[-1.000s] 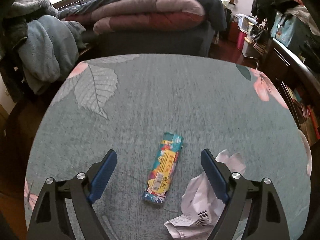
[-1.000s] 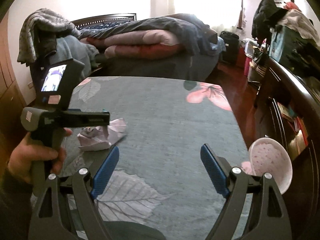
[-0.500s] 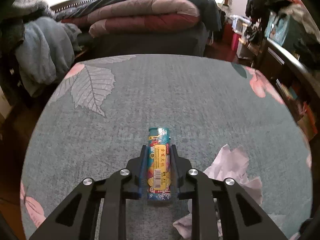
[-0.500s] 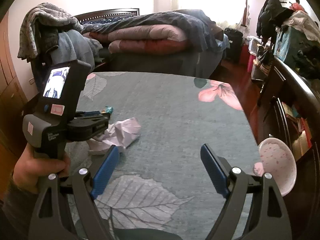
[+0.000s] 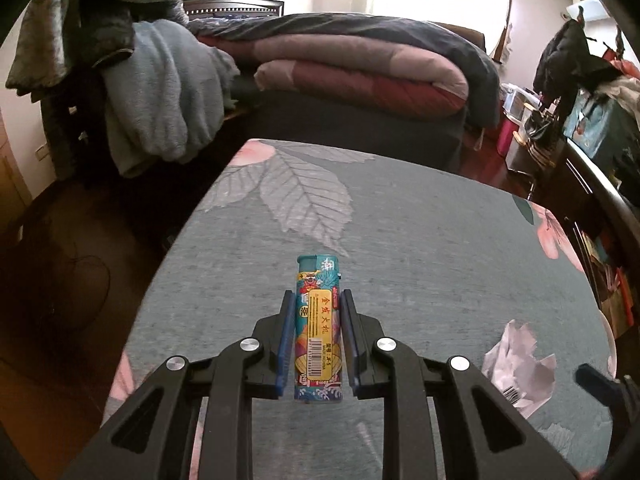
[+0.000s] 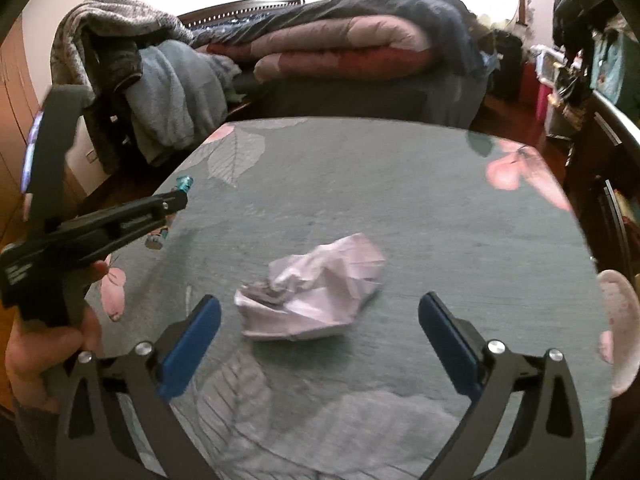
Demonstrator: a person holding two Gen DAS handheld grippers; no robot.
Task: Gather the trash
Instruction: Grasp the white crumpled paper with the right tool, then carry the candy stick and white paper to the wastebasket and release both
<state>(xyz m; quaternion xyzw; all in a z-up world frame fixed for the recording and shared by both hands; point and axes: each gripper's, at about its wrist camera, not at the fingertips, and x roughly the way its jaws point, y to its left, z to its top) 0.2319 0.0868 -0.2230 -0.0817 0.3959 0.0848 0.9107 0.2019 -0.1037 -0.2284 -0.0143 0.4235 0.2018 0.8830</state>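
Note:
My left gripper (image 5: 317, 300) is shut on a colourful teal lighter (image 5: 318, 328) and holds it above the teal flowered tablecloth (image 5: 420, 240). In the right wrist view the left gripper (image 6: 172, 204) shows at the left with the lighter's tip (image 6: 185, 182) sticking out. A crumpled white paper (image 6: 316, 294) lies on the cloth just ahead of my right gripper (image 6: 320, 328), between its fingers. The right gripper is open and empty. The paper also shows in the left wrist view (image 5: 520, 364) at the lower right.
A pink-speckled white bowl (image 6: 618, 320) sits at the table's right edge. A bed with folded quilts (image 5: 360, 68) stands beyond the table. Clothes hang on a chair (image 5: 132, 92) at the far left. Dark furniture (image 6: 600, 168) runs along the right.
My left gripper has closed on the lighter and lifted it off the cloth. My right gripper has moved left, bringing the crumpled paper between its open fingers.

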